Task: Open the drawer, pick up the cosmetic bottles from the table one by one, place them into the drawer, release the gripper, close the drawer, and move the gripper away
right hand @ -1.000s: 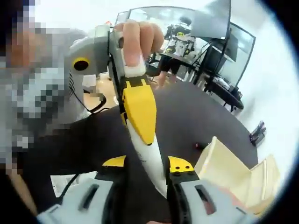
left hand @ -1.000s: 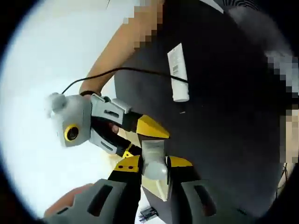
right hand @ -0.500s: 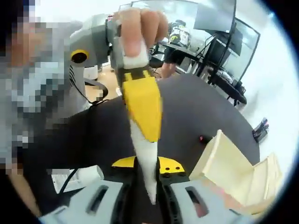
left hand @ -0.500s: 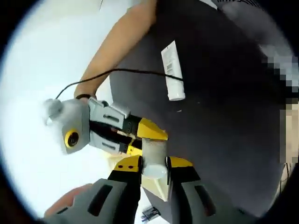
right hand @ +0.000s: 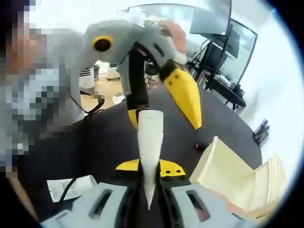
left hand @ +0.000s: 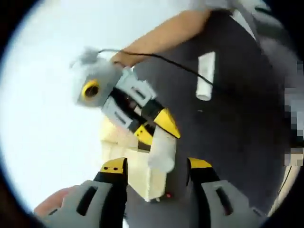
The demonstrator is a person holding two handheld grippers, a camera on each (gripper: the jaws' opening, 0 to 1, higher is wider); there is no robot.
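White tube [right hand: 150,142] clamped in right tool [right hand: 150,176]; left tool [left hand: 156,167] spread.

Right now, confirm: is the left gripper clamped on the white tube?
No: the left gripper stands open, its jaws apart, while the right gripper pinches the white tube.

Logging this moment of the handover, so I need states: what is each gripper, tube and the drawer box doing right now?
Left gripper: open, jaws spread, holding nothing.
Right gripper: shut on the white tube.
White tube: upright between the right gripper's jaws.
Second tube: lying flat on the dark table.
Wooden drawer box: standing on the table; whether open I cannot tell.
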